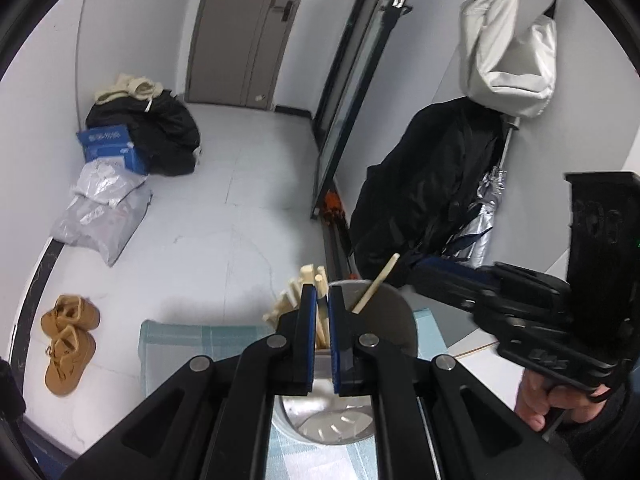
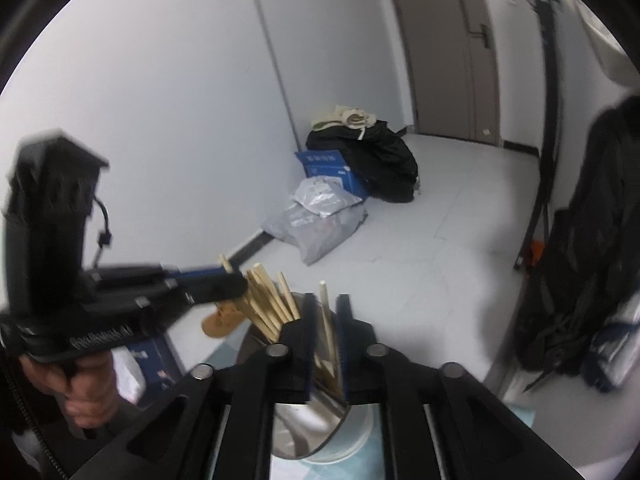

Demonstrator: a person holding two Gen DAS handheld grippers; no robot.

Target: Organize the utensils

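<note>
A round metal utensil holder (image 1: pixel 394 320) stands on a light blue checked cloth (image 1: pixel 180 344). Several pale wooden chopsticks (image 1: pixel 308 280) stand in it. My left gripper (image 1: pixel 322 304) is shut on a chopstick over the holder's left rim. My right gripper (image 2: pixel 325 316) is shut on a single chopstick (image 2: pixel 326 320) above the holder (image 2: pixel 320 432), beside the bunch of chopsticks (image 2: pixel 268 300). In the left wrist view the right gripper (image 1: pixel 424 270) reaches in from the right with its chopstick (image 1: pixel 376 284) slanting into the holder. In the right wrist view the left gripper (image 2: pixel 240 276) comes in from the left.
Brown shoes (image 1: pixel 68 332) lie on the white tiled floor at left. Grey parcels (image 1: pixel 100 208), a blue box (image 1: pixel 110 148) and a black bag (image 1: pixel 160 132) sit by the far wall. A black coat (image 1: pixel 420 192) and white bag (image 1: pixel 508 52) hang at right.
</note>
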